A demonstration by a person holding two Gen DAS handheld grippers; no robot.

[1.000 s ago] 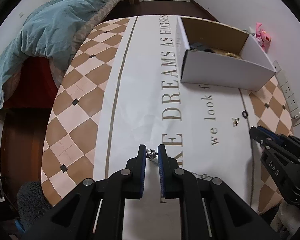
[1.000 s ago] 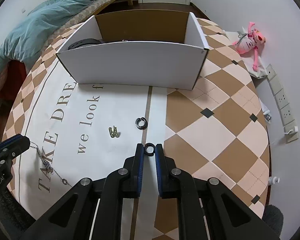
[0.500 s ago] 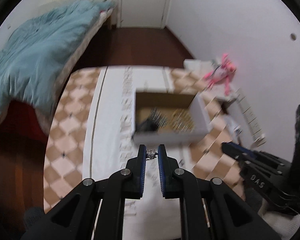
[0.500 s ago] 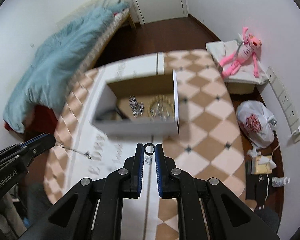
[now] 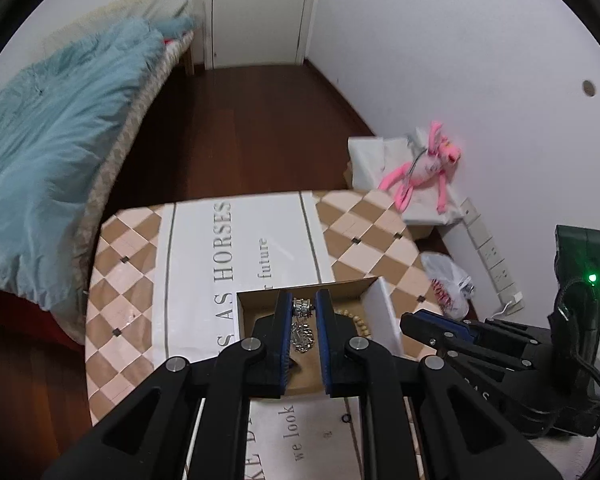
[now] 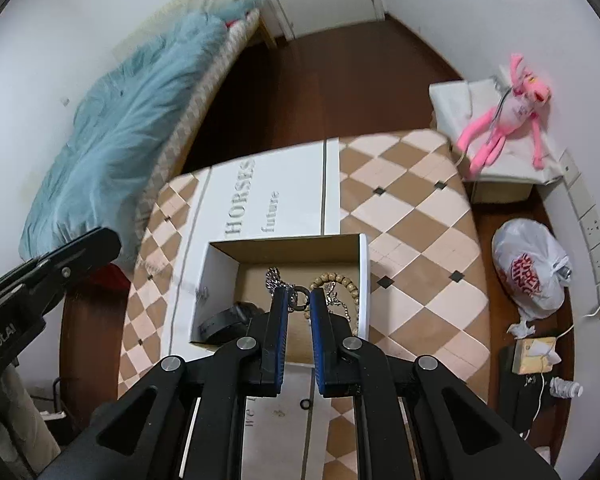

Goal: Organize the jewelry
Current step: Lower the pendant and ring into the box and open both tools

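Above box (image 5: 384,304), beaded silver necklace (image 5: 303,307)

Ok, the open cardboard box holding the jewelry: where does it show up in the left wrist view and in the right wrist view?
Left wrist view: the box sits low and centre, mostly hidden behind the left gripper, which pinches a silver chain over it.
Right wrist view: the box is at centre, its inside open to view, behind the right gripper.
Shared landmark: the pink plush toy on the right by the wall.
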